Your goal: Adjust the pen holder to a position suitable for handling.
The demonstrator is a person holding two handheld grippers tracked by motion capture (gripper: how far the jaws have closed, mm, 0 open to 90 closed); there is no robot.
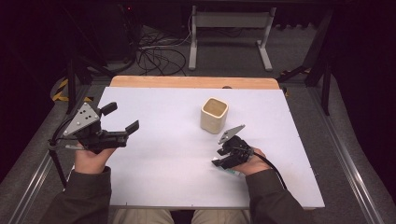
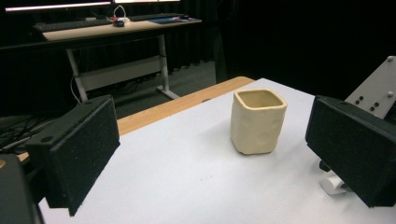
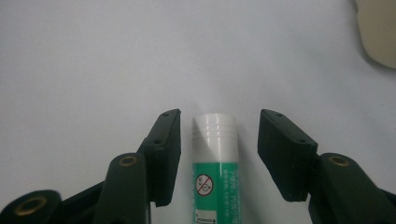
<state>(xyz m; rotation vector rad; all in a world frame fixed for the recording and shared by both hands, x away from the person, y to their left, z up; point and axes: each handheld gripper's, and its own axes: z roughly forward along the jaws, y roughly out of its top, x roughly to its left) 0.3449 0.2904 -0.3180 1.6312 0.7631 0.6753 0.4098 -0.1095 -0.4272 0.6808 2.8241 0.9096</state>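
Observation:
A green and white tube (image 3: 215,163) with a white cap lies flat on the white table top (image 1: 163,158). My right gripper (image 3: 218,122) points down over it with one jaw on each side of the cap end; a small gap shows on both sides, so the pads do not press it. In the high view the right gripper (image 1: 224,161) sits just below a cream square cup (image 1: 214,114), with the tube (image 1: 232,172) peeking out under the hand. My left gripper (image 1: 122,117) hovers at the table's left, jaws wide open and nothing between them, facing the cup (image 2: 258,121).
A wooden strip (image 1: 194,82) borders the table's far edge. Beyond it stand a desk frame (image 1: 229,32) and loose cables (image 1: 156,56) on the floor. The cup's corner (image 3: 378,32) lies at the upper right of the right gripper view.

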